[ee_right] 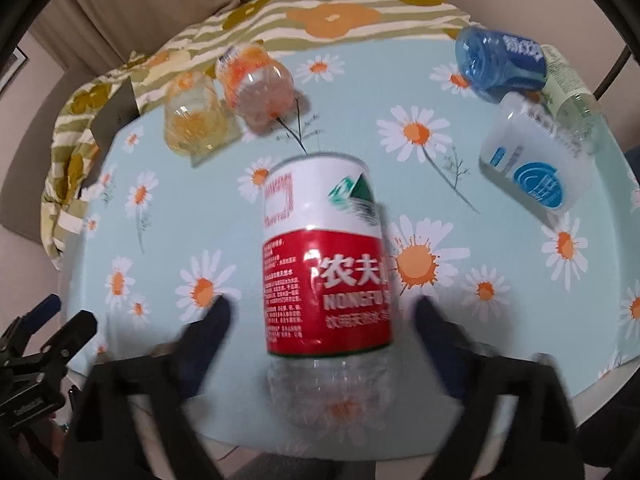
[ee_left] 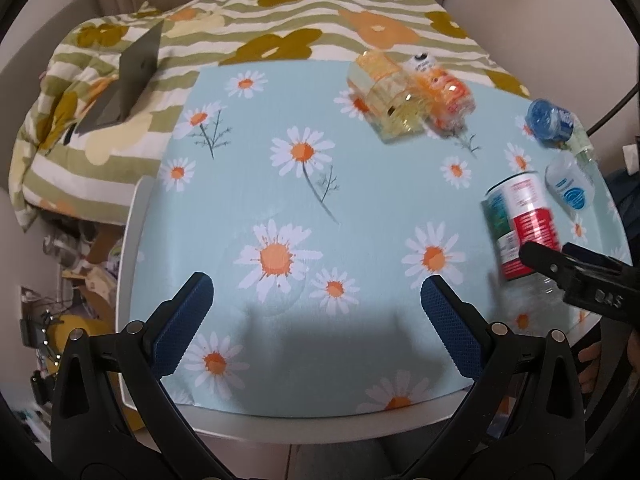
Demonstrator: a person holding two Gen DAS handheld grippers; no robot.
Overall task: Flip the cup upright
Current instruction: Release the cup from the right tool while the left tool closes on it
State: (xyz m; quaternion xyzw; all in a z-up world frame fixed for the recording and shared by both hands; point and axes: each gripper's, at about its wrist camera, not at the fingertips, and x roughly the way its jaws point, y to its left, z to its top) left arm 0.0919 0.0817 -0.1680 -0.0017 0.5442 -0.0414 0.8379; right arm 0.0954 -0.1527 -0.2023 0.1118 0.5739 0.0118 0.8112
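A cut-bottle cup with a red and white label (ee_right: 324, 264) lies on its side on the daisy tablecloth (ee_right: 500, 248), its clear crinkled base toward the near edge. My right gripper (ee_right: 320, 312) is open, its blurred dark fingers on either side of the cup and apart from it. The cup also shows at the right of the left wrist view (ee_left: 520, 224), with the right gripper's black finger (ee_left: 560, 268) in front of it. My left gripper (ee_left: 316, 292) is open and empty over the front middle of the table.
Other cut-bottle cups lie on their sides: two orange and yellow ones (ee_right: 224, 100) at the back left, a blue one (ee_right: 500, 60), a white one with a blue logo (ee_right: 528, 160) and a clear green one (ee_right: 568, 84) at the right. A striped flowered blanket (ee_left: 280, 20) lies behind the table.
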